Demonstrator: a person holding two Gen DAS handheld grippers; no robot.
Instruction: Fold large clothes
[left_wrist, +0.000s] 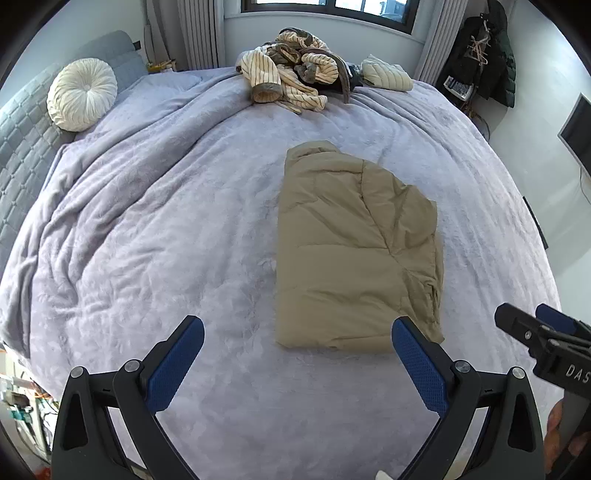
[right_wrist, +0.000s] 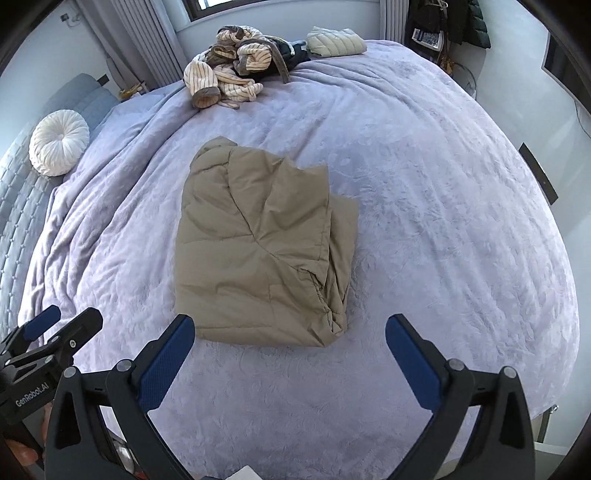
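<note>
Tan padded jacket (left_wrist: 354, 251) lies folded into a rough rectangle near the middle of the bed, on the lilac fleece blanket (left_wrist: 166, 240). Its hood end points toward the window; the layered, creased edges show along its right side.

Left gripper (left_wrist: 297, 332): jaws spread wide, nothing between the blue pads, held above the blanket at the jacket's near edge. The right-hand pad overlaps the jacket's near corner in the left wrist view; contact cannot be told.

Right gripper (right_wrist: 290, 328): jaws also wide apart and empty, hanging over the blanket just short of the jacket's near edge.

Far side of the bed: a heap of cream striped clothing (left_wrist: 291, 70) with brown trim, and beside it a folded pale quilted garment (left_wrist: 386, 75). A round white pleated cushion (left_wrist: 81, 94) rests against the grey headboard (left_wrist: 22, 147) at left.
</note>
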